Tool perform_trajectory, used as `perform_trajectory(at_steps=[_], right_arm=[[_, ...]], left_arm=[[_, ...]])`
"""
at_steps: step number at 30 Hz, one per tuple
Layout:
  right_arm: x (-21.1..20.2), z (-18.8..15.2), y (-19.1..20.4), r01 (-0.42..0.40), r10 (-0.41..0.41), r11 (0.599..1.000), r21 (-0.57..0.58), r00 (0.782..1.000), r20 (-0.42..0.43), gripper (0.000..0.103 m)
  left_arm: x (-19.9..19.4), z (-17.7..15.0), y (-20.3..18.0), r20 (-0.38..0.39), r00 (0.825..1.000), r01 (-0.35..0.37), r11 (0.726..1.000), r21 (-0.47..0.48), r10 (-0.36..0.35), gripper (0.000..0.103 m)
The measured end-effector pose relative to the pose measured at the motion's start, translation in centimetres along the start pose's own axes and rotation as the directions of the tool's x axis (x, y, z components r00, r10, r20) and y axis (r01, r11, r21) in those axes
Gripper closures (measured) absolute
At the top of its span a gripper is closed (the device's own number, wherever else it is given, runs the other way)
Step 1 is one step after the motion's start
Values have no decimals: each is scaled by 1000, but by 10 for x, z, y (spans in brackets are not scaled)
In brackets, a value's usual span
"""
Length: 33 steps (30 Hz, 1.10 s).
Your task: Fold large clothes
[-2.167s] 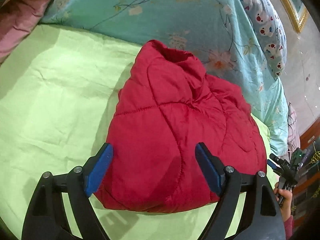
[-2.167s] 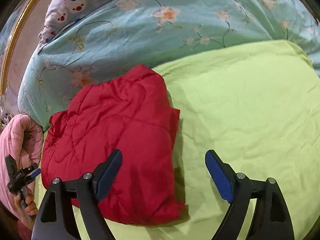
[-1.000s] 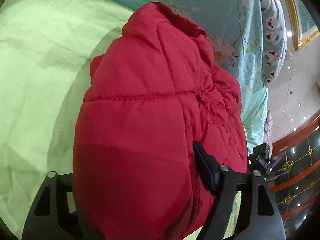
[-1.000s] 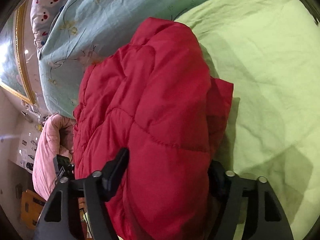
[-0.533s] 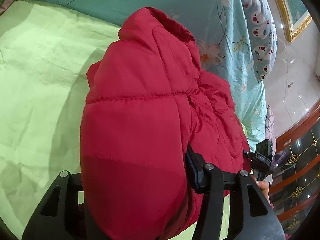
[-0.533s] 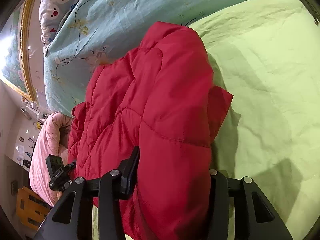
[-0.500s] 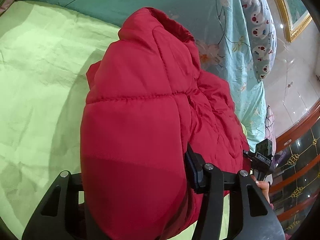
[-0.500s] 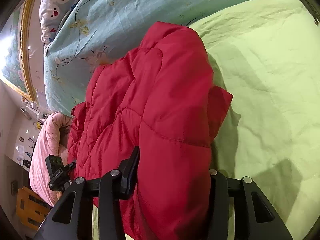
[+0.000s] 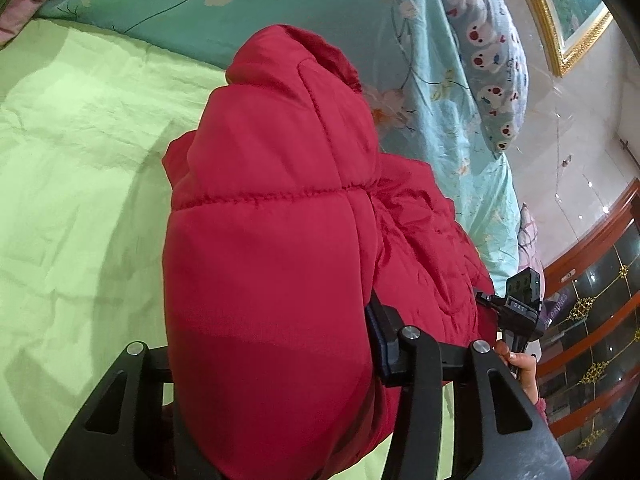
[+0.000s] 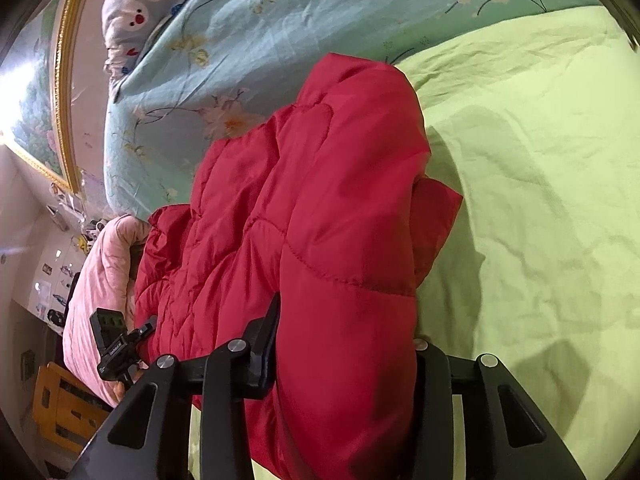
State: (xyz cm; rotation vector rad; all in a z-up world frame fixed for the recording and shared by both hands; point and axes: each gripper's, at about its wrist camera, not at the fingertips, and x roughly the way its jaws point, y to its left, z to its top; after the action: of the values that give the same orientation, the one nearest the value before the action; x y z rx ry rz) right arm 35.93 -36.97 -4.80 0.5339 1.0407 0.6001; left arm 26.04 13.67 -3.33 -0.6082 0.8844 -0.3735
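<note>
Pinching the near edge of a folded red puffer jacket point(image 9: 272, 272), both tongs are closing w/ thick padded fabric bulging up btwn the fingers. Left tongs point(image 9: 276, 360): right finger point(image 9: 384, 340) presses into the jacket's side, left finger mostly hidden under the cloth. Right tongs point(image 10: 344, 344): left finger point(image 10: 268, 332) digs into the quilting, other finger covered by fabric. Jacket lies on a light green bed sheet point(image 9: 72, 184), its far end up against a teal floral duvet point(image 10: 280, 32); near end bunched and raised in the tongs. In the left wrist view, a hand point(image 9: 520, 368) holding the other tool shows at right. Cartoon-print pillow point(image 9: 484, 52) beyond the duvet, pink bedding point(image 10: 100, 276) at left in the right wrist view.
</note>
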Motion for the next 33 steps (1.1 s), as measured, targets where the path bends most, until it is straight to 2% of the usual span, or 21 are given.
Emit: perform_trajectory(at_steps=[9, 23, 27, 33], right_arm=[[-32, -36, 19, -28, 28, 999, -16, 1000, 0, 65], [-97, -144, 35, -59, 59, 998, 17, 998, 2, 65], [-109, -171, 37, -55, 55, 998, 27, 998, 5, 65], [-111, -191, 25, -54, 53, 996, 76, 999, 10, 64]], left_arm=[[-40, -35, -18, 13, 1000, 18, 1000, 8, -18, 57], [-114, -136, -39, -11, 999, 37, 999, -8, -37, 57], [-123, -154, -42, -19, 999, 42, 999, 7, -42, 57], [-122, -169, -36, -32, 999, 39, 999, -7, -39, 57]])
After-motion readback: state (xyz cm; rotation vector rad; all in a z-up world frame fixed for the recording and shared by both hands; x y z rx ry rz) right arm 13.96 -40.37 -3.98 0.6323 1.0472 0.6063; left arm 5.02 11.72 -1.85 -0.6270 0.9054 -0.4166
